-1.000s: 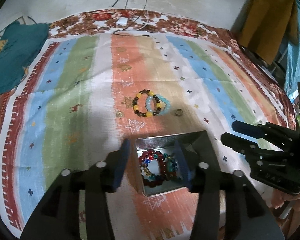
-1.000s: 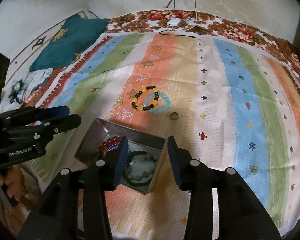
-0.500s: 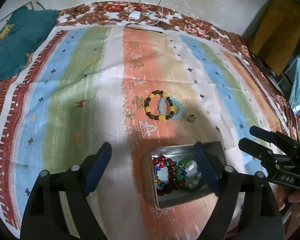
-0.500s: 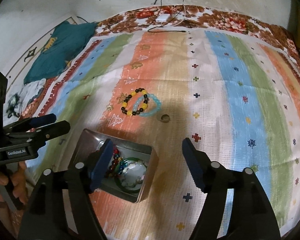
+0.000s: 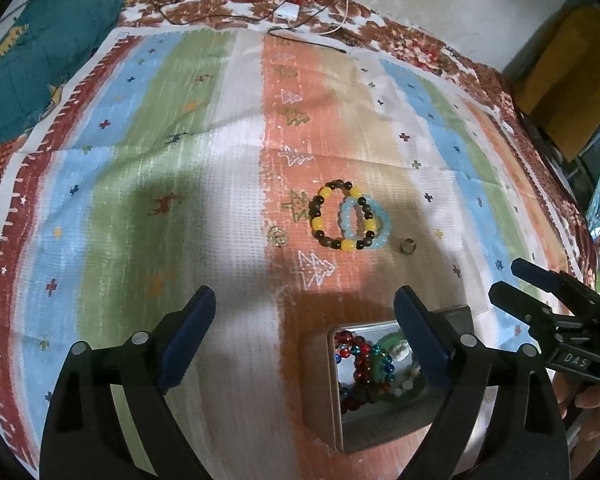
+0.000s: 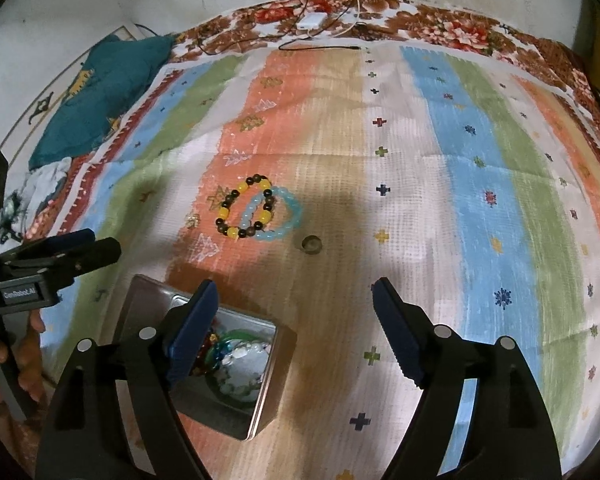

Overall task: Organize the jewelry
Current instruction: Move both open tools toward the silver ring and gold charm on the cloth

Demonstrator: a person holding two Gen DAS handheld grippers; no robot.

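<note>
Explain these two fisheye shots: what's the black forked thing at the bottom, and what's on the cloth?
No robot: a person holds a two-finger tool in each hand, each carrying a camera looking along its fingers. One view shows the left tool; the other the right tool. Both jaws are opening with nothing between them. On the striped patterned cloth lie a yellow-and-dark beaded bracelet overlapping a pale blue beaded bracelet, two small rings either side, and an open square metal tin holding more bracelets.
</note>
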